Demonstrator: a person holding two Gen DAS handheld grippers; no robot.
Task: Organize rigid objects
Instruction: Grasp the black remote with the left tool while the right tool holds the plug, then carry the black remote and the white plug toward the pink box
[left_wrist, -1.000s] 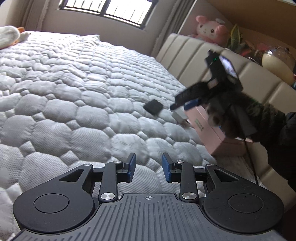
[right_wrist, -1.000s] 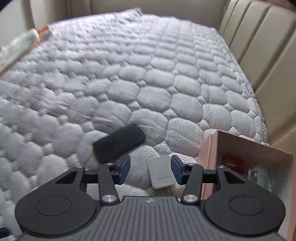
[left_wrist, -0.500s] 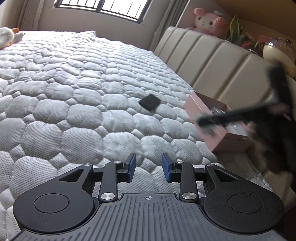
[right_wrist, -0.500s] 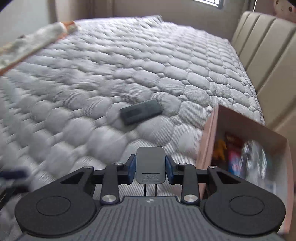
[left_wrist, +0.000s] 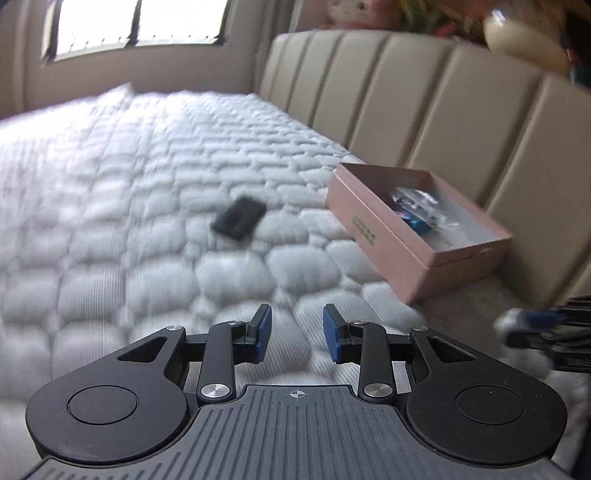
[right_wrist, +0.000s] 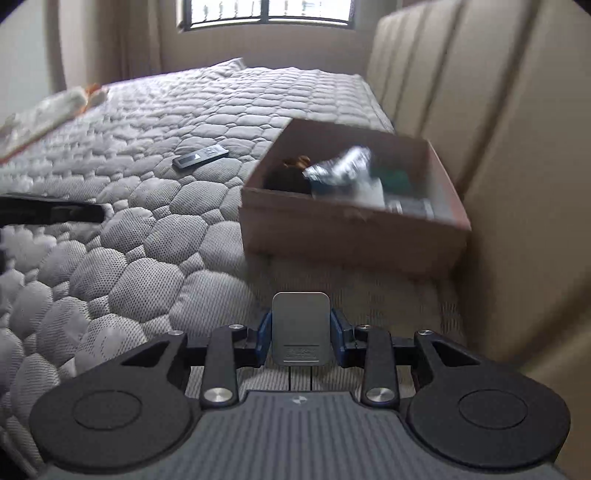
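The grey quilted mattress (right_wrist: 155, 229) carries an open pink cardboard box (right_wrist: 347, 232) against the beige headboard. At ten o'clock from it lies a flat black rectangular device (right_wrist: 201, 156). The right gripper (right_wrist: 301, 334) clamps a small grey metal card-like case (right_wrist: 301, 328) between its pads, in front of the box. The left gripper (left_wrist: 297, 334) stands half open, holding nothing.

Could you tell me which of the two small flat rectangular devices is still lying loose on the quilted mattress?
The black flat rectangular device, left of the pink box; the silver-grey one is clamped in the right gripper.

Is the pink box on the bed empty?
No. The pink box already holds several small packets and bits lying inside it.
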